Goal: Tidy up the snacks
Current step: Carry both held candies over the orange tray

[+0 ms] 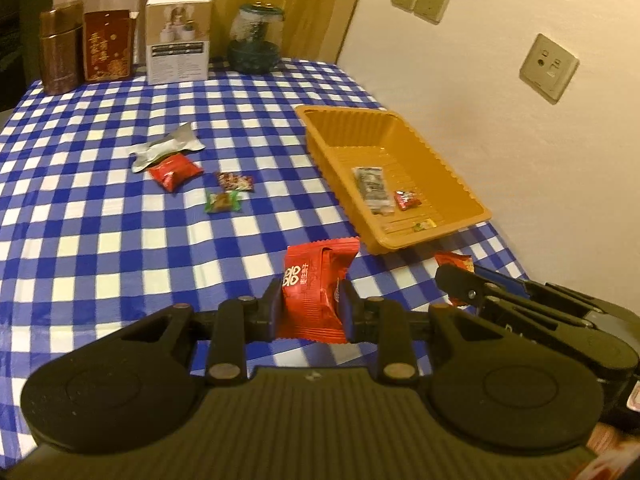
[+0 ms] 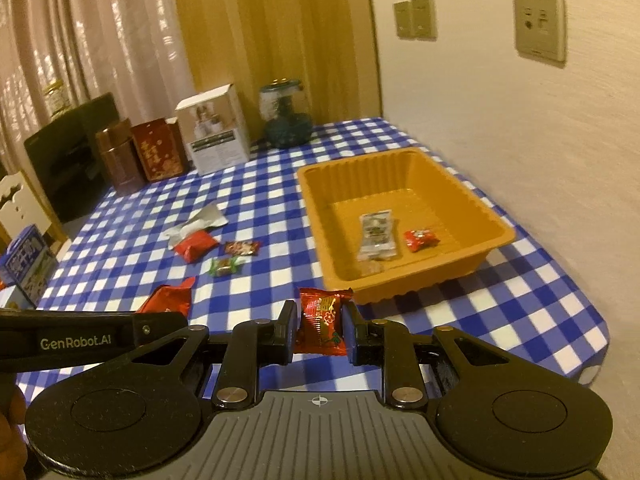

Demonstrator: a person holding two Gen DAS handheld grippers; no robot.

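My left gripper (image 1: 310, 300) is shut on a large red snack packet (image 1: 316, 288), held above the checked cloth short of the orange tray (image 1: 460, 184). My right gripper (image 2: 320, 322) is shut on a small red and gold packet (image 2: 322, 320), also short of the tray (image 2: 492, 220). In the tray lie a grey sachet (image 2: 376, 234), a small red candy (image 2: 420, 239) and a small yellow one (image 1: 422, 225). On the cloth remain a silver pouch (image 1: 168, 146), a red packet (image 1: 174, 171), a dark red candy (image 1: 235, 181) and a green candy (image 1: 224, 201).
A brown tin (image 1: 60, 52), a red box (image 1: 108, 46), a white box (image 1: 178, 38) and a glass jar (image 1: 256, 38) stand along the table's far edge. The wall (image 2: 520, 120) runs close behind the tray. The left gripper's arm (image 2: 80, 336) crosses the right wrist view at left.
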